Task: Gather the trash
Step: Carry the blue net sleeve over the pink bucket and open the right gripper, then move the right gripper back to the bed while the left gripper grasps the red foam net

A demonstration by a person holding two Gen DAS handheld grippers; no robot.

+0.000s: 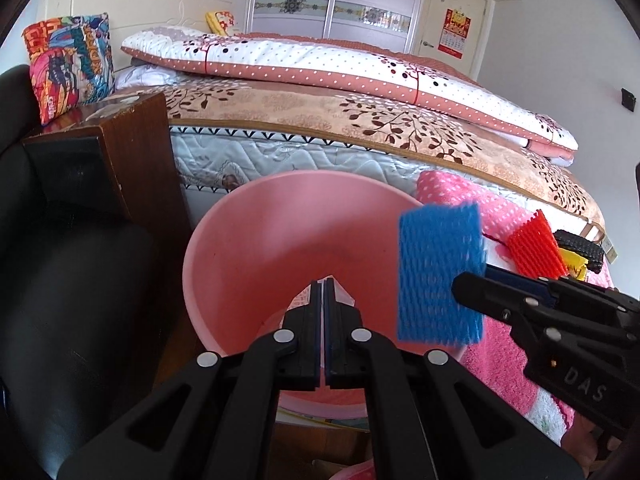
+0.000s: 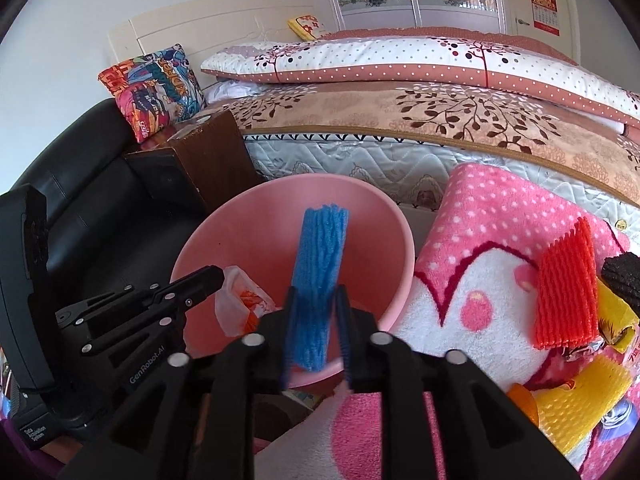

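Note:
A pink plastic bin (image 1: 224, 216) (image 2: 360, 192) stands on the floor beside the bed. My left gripper (image 1: 324, 280) (image 2: 216, 276) hangs over its near rim, shut with nothing between its fingers. A crumpled plastic bag (image 2: 240, 300) with orange bits lies inside the bin. My right gripper (image 2: 316, 292) (image 1: 460, 284) is over the bin's right side with a blue foam net (image 2: 318, 264) (image 1: 440, 272) standing upright between its jaws. The jaws are parted and a gap shows beside the net, which looks blurred.
On the pink blanket (image 2: 500, 208) to the right lie a red foam net (image 2: 564, 292), a black one (image 2: 622, 276), a yellow one (image 2: 576, 408) and wrappers. A wooden nightstand (image 1: 132, 152) and a black chair (image 1: 60, 280) flank the bin's left.

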